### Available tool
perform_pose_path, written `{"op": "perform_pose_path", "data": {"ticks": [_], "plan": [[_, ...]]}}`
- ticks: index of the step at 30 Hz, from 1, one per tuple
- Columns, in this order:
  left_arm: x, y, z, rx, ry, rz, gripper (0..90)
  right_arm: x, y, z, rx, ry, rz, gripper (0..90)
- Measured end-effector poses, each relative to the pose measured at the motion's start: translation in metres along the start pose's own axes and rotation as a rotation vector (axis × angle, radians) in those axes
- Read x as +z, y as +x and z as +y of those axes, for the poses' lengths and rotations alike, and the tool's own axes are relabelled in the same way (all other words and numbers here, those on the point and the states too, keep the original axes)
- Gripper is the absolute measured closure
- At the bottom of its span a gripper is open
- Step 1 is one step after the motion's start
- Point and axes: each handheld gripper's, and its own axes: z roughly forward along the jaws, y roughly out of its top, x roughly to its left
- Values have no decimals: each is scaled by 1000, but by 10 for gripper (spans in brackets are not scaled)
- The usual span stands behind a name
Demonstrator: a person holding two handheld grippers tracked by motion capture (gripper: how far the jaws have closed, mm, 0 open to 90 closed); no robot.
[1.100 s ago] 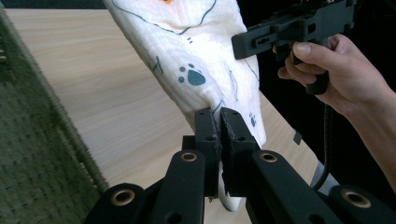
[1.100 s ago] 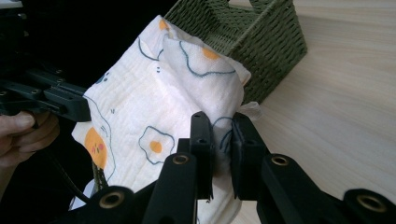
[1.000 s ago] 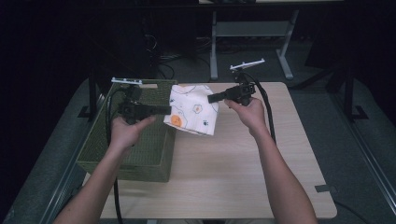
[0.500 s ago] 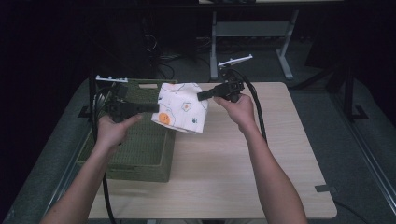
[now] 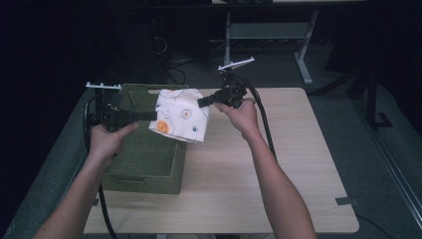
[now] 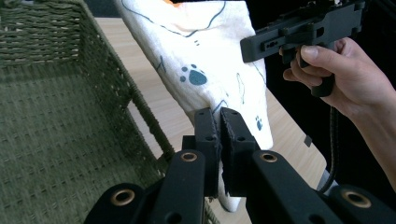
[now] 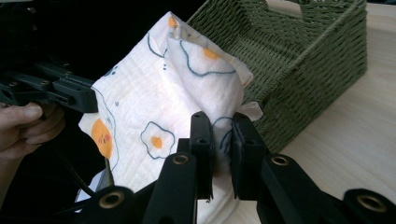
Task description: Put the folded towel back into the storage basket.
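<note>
Two grippers are in my hands over a wooden table [image 5: 278, 164], where the biggest thing I see is a green woven basket [image 5: 144, 159] standing at the left side. Next in size is the white cloth [image 5: 181, 119] printed with fried eggs and paw prints, which I hold up in the air, stretched between the grippers above the basket's right rim and the bare tabletop beside it. My left gripper [image 5: 152, 116] is clamped on the cloth's left edge, my right gripper [image 5: 203, 103] pinches its upper right corner, both sets of jaws narrowed onto the fabric.
</note>
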Motion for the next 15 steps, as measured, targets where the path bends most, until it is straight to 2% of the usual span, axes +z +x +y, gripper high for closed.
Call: {"op": "perform_pose_path", "data": {"ticks": [15], "plan": [[-21,21,-10,-40,-15,19,869,31,11,10,-13,25,18,805]]}}
